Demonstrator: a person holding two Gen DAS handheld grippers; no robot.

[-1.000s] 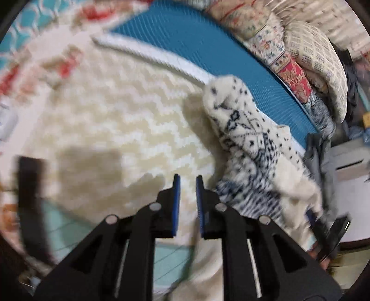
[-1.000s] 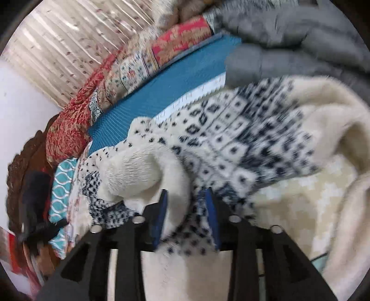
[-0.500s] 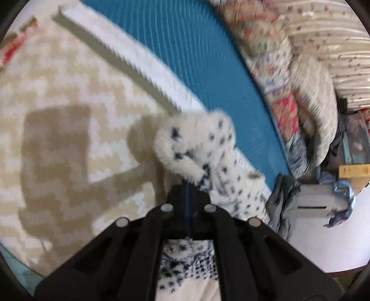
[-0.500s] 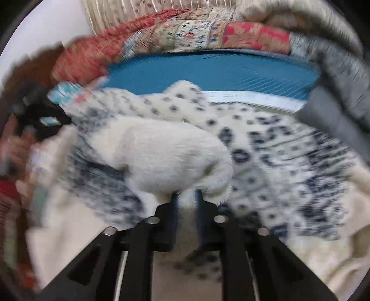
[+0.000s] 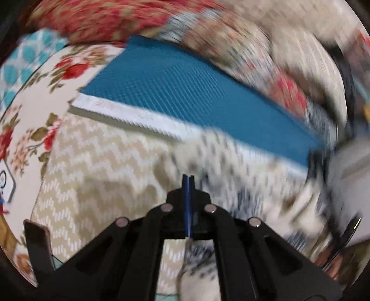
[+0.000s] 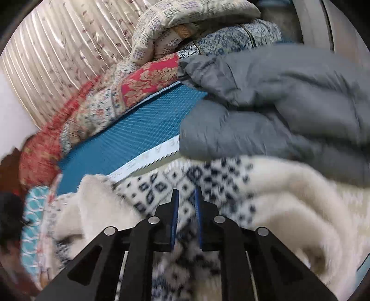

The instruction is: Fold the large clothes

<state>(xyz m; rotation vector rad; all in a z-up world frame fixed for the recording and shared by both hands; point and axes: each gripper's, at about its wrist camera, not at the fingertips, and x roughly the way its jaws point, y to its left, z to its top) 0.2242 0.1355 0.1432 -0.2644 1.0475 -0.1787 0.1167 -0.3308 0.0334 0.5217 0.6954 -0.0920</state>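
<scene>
The left gripper [image 5: 188,179] has its blue pads pressed flat together. A thin edge of the fleece garment [image 5: 242,185] seems to hang below the pads, near the bottom of the left wrist view, but the picture is blurred and whether the fabric is truly pinched cannot be told. The garment is cream fleece with a dark blue dotted and diamond pattern; it lies bunched on the cream and beige zigzag blanket [image 5: 97,166] that covers the bed, and it reaches from the closed pads out toward the right edge of that blanket.

Beyond the blanket lies a teal ribbed mat [image 5: 185,92] with a white toothed border, set along the far side of the bed. A floral sheet [image 5: 34,111] with red roses shows at the left edge, and red patterned quilts [image 5: 104,18] are piled behind the mat.

In the right wrist view the right gripper [image 6: 186,208] stands with a clear gap between its pads, which have just drawn in slightly. The patterned fleece [image 6: 208,178] lies under and ahead of them, but the pads do not press on it. A grey puffer jacket [image 6: 277,104] is heaped at the garment's far edge, partly over the teal mat [image 6: 138,134]. Folded quilts [image 6: 150,76] and a pleated curtain [image 6: 57,58] fill the back.
</scene>
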